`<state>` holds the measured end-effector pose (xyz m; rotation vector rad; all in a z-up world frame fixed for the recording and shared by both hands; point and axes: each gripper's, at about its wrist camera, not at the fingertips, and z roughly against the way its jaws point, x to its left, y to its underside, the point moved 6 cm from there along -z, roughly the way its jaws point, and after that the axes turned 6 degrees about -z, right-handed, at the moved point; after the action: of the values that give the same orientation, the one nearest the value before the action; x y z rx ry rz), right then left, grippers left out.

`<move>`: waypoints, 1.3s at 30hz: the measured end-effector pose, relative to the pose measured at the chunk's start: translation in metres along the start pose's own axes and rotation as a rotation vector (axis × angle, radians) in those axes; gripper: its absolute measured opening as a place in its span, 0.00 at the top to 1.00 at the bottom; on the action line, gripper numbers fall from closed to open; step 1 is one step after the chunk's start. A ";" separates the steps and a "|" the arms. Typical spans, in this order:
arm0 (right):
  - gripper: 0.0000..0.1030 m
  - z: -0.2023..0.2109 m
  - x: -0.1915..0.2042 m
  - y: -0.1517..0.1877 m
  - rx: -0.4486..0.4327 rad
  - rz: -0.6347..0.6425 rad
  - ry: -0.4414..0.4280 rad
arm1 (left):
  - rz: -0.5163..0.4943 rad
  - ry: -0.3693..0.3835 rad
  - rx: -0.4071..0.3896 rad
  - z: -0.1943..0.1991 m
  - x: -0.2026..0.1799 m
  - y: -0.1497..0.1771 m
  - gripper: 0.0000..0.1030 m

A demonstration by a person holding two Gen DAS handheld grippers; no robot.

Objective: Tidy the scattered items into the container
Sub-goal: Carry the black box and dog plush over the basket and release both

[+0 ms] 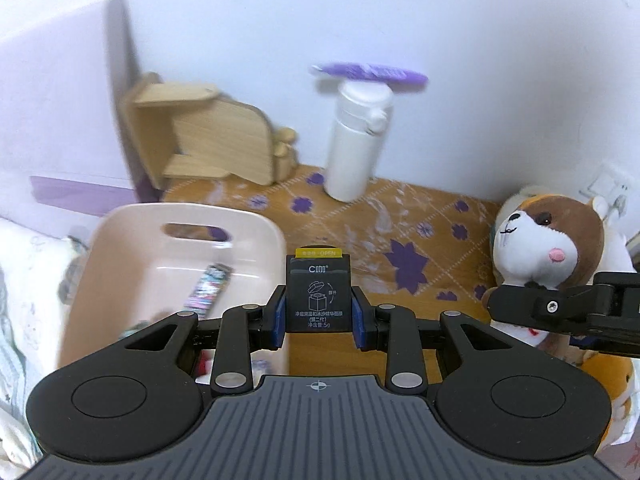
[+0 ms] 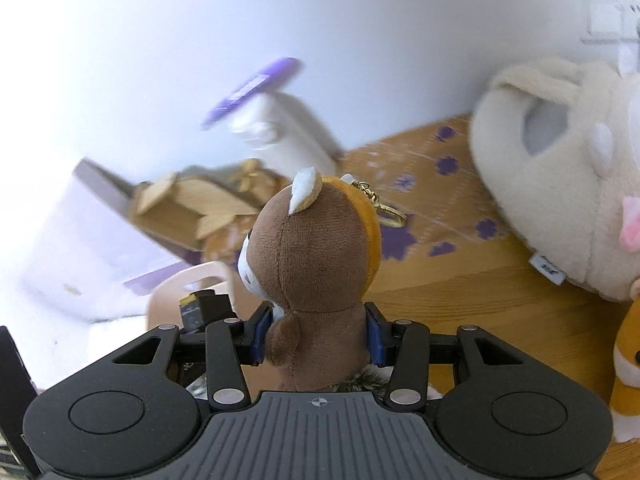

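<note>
My left gripper (image 1: pixel 319 322) is shut on a small black box (image 1: pixel 319 294) with a yellow "OPEN" tab, held just right of the pink basin (image 1: pixel 120 240). A patterned wrapped stick (image 1: pixel 208 290) lies inside the basin. My right gripper (image 2: pixel 316 338) is shut on a small brown plush keychain (image 2: pixel 316 252) with a gold clasp, held above the table. The basin's rim (image 2: pixel 188 276) and the black box (image 2: pixel 200 306) show to the left in the right wrist view. The right gripper's fingertip (image 1: pixel 532 306) shows in the left wrist view.
A white bottle (image 1: pixel 356 140) with a purple item (image 1: pixel 372 72) on top stands by the wall. A wooden holder (image 1: pixel 212 140) stands at back left. A large plush hamster (image 1: pixel 548 240) sits at right, also in the right wrist view (image 2: pixel 560 176). An orange plush (image 2: pixel 628 360) lies at right.
</note>
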<state>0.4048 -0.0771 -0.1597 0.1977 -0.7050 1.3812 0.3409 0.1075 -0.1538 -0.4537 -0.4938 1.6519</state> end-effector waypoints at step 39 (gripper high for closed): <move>0.57 -0.077 0.153 0.120 0.198 0.118 -0.023 | 0.122 -0.054 0.091 0.022 0.160 0.076 0.69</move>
<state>0.3222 0.1143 -0.1664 0.3334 -0.6056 1.5644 0.2454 0.2562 -0.1803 -0.3796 -0.4360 1.8005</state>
